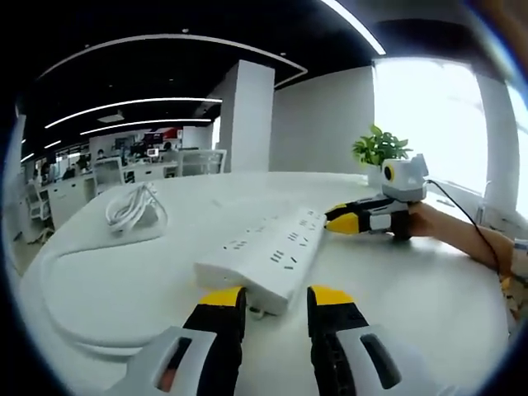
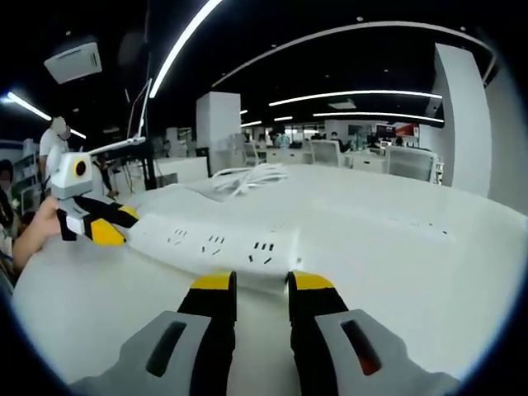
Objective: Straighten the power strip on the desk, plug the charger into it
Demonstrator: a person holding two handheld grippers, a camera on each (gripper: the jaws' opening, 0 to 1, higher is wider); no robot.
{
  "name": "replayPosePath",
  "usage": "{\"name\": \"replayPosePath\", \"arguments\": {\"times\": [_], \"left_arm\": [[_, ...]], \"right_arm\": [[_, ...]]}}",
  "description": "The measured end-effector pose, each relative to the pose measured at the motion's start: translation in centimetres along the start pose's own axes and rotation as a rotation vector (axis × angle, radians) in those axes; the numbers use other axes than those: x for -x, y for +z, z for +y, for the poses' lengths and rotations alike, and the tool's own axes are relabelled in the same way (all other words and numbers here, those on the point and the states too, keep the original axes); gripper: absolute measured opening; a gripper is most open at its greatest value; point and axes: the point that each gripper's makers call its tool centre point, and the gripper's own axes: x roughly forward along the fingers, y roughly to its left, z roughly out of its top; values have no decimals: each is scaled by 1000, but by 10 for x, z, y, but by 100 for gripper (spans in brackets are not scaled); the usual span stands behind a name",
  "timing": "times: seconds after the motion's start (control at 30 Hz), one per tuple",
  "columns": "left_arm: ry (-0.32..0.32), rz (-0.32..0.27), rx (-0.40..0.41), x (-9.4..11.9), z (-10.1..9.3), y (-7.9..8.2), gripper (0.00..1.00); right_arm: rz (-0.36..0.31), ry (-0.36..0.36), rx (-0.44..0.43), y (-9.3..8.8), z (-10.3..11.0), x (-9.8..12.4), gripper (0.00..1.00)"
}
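- We are holding the left hand-held gripper (image 1: pixel 276 301) at the near end of the long white plastic power strip (image 1: pixel 266 254), its yellow-tipped jaws spread apart and gripping nothing.
- The power strip is lying flat on the white round table (image 1: pixel 396 289), sockets facing up.
- We are holding the right hand-held gripper (image 2: pixel 262 282) at the strip's opposite end, jaws parted, nothing between them.
- A coiled white cable (image 1: pixel 132 208) is resting further back on the table, apart from the strip.
- A small green potted plant (image 1: pixel 379 148) is standing near the window.
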Motion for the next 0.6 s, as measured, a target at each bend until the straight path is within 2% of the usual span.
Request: {"name": "replayPosePath", "arguments": {"times": [0.23,0.6], "left_arm": [[10,-6,2,-1,4,0,27],[43,-3,-82,1,1,-4,27]], "right_arm": [[7,-6,2,0,-1,0,24],[32,-19,35,-1,3,1,24]]}}
